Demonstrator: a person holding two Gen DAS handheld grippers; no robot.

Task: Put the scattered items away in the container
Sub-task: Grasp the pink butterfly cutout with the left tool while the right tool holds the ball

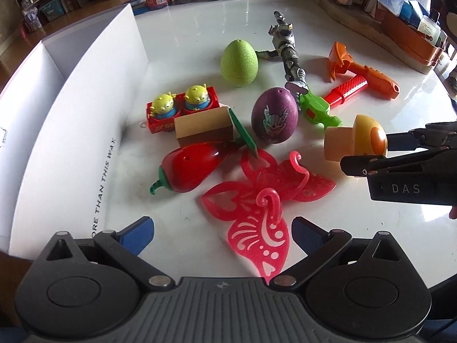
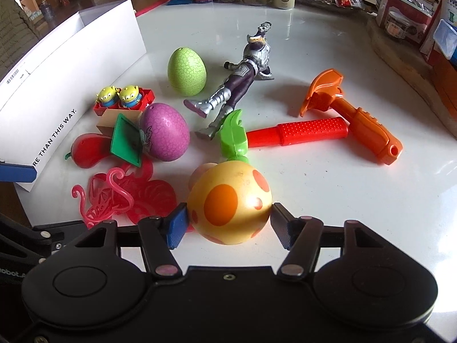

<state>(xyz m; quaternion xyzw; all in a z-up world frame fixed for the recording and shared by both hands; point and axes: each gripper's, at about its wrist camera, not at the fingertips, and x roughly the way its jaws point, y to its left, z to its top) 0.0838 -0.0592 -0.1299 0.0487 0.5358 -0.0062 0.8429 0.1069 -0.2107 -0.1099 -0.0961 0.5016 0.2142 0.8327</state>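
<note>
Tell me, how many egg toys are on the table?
2. The green egg stands near the white box; the purple egg lies beside the red pepper. None seem hidden.

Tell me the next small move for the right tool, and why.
Probably lift the yellow orange-spotted toy mushroom straight up: the right tool has its blue pads on both sides of the cap, and the white cardboard box waits at left.

Both wrist views look steeply down, close over the same toy-strewn table (image 1: 200,23).
</note>
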